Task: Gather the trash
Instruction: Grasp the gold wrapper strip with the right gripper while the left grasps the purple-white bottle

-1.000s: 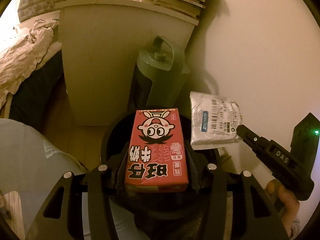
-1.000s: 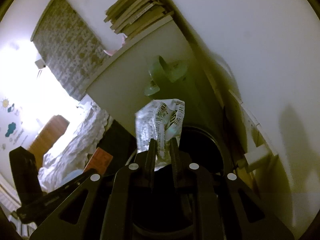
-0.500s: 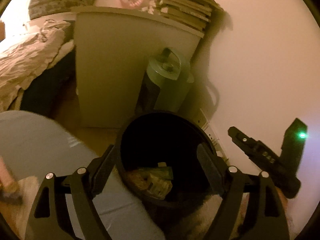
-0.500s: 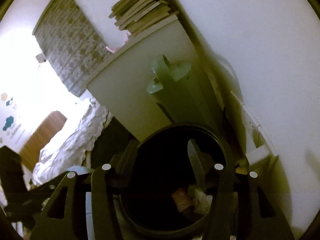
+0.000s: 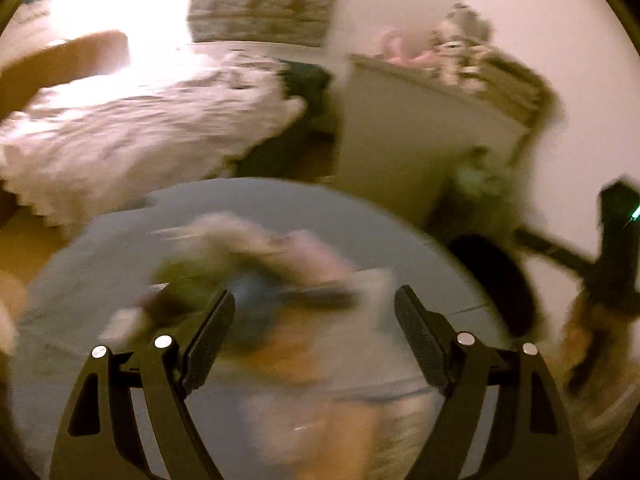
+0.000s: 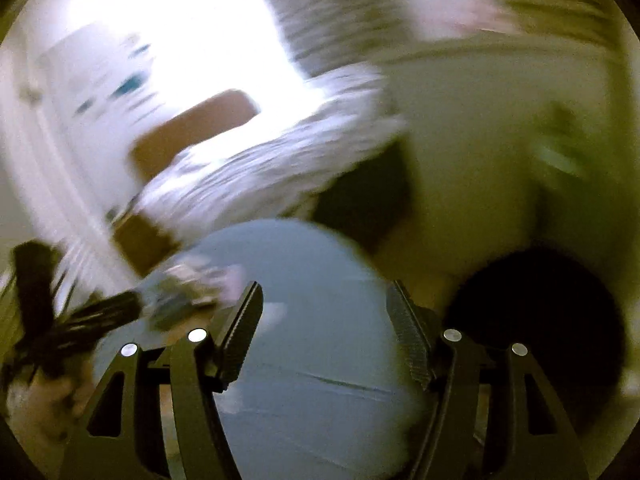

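Everything is smeared by motion. In the left wrist view my left gripper stands open with nothing between its fingers, above a blurred heap of trash in pink, green, blue and orange on a round blue-grey table. The black bin stands to the right of the table, and my right gripper shows beyond it. In the right wrist view my right gripper is empty and its jaws are opening over the bare table. The bin is at the right, the trash heap and my left gripper at the left.
A bed with a crumpled white cover lies behind the table. A white cabinet with soft toys and books on top stands against the wall. A green jug-like container is beside the cabinet, behind the bin.
The left gripper let go of the red carton and the right one the plastic wrapper over the bin. Both grippers, now open, have swung left from the bin to the table.
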A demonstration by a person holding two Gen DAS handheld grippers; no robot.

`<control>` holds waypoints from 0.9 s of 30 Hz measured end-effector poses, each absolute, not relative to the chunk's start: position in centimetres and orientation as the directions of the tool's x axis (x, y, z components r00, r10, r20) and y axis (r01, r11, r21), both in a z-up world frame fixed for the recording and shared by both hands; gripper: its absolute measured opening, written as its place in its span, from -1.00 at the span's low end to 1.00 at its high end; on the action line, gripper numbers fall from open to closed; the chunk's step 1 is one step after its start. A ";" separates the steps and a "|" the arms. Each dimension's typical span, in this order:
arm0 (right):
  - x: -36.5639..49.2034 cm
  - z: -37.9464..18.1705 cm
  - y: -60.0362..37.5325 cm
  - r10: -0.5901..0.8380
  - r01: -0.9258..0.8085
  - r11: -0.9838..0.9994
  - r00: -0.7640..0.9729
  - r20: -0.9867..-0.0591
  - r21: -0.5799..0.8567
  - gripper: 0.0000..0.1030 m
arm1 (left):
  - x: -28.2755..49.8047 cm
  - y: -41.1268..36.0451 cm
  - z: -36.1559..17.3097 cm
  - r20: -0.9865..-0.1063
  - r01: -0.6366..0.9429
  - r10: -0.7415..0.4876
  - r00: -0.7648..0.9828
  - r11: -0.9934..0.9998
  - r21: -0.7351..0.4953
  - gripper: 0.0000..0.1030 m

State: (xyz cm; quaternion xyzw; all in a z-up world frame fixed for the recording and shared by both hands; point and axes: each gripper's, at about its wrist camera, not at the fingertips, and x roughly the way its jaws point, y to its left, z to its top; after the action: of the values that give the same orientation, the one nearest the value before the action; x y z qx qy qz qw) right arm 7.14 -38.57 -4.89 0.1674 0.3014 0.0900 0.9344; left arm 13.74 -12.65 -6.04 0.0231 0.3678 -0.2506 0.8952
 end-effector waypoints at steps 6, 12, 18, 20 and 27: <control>14.3 -2.7 -26.0 0.460 -0.382 0.887 0.673 -0.579 0.259 0.24 | 17.2 -5.6 -8.7 -0.729 0.442 -0.324 0.602 0.897 -0.034 0.57; 20.7 -4.3 -19.3 0.435 -0.479 0.865 0.569 -0.698 0.149 0.03 | 20.1 -4.4 -11.1 -0.765 0.481 -0.320 0.559 0.877 -0.016 0.55; 23.5 -7.5 -18.0 0.413 -0.496 0.856 0.486 -0.770 0.147 -0.41 | 21.7 -6.2 -13.0 -0.801 0.549 -0.317 0.507 0.835 0.017 0.11; 23.5 -7.6 -18.2 0.422 -0.494 0.855 0.483 -0.767 0.159 -0.71 | 21.8 -6.4 -13.2 -0.798 0.558 -0.327 0.506 0.829 0.014 -0.06; 21.2 -6.2 -19.7 0.496 -0.465 0.849 0.535 -0.684 0.251 -0.86 | 21.6 -4.1 -12.6 -0.774 0.478 -0.361 0.520 0.874 -0.086 -0.47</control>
State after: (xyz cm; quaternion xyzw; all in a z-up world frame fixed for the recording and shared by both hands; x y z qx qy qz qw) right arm 21.17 -19.73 -6.15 0.0192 0.3968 0.2743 0.8757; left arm 21.57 -4.07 -12.58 0.0688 0.4265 -0.2413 0.8690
